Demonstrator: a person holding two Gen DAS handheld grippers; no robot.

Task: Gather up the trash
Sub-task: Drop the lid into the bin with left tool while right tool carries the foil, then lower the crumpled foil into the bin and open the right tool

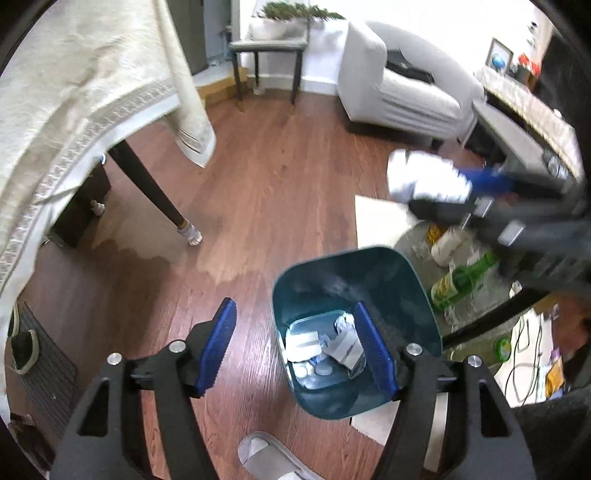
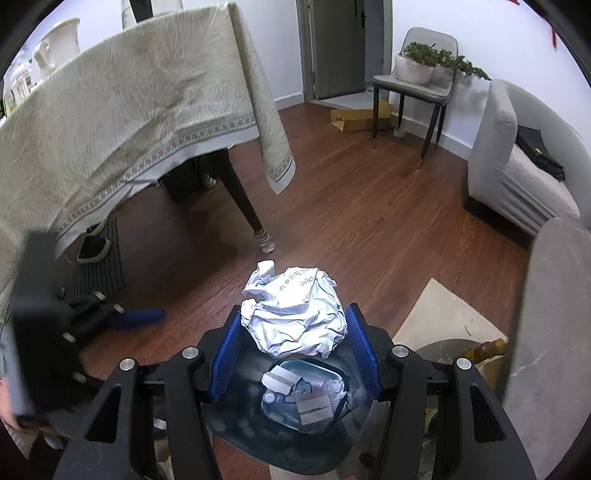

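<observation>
Deposit step: the right gripper [image 2: 293, 347] clamps a crumpled paper ball [image 2: 293, 317] directly above the teal trash bin [image 1: 406, 280], which already holds scraps. The left gripper [image 1: 295, 347] hangs beside it — jaws wide, empty. Next move, by judgement — part the right jaws over the opening.

The crumpled paper ball [image 2: 293, 314] carries printed characters, too small and creased to read.

Even indoor light, strong fisheye bending

Behind the plant [image 1: 295, 11] the wall is blown out white. The right gripper [image 1: 439, 184] is motion-blurred; the left gripper [image 2: 122, 317] too. Black vignette rings both views; the floor [image 2: 369, 229] shows soft shadows.
</observation>
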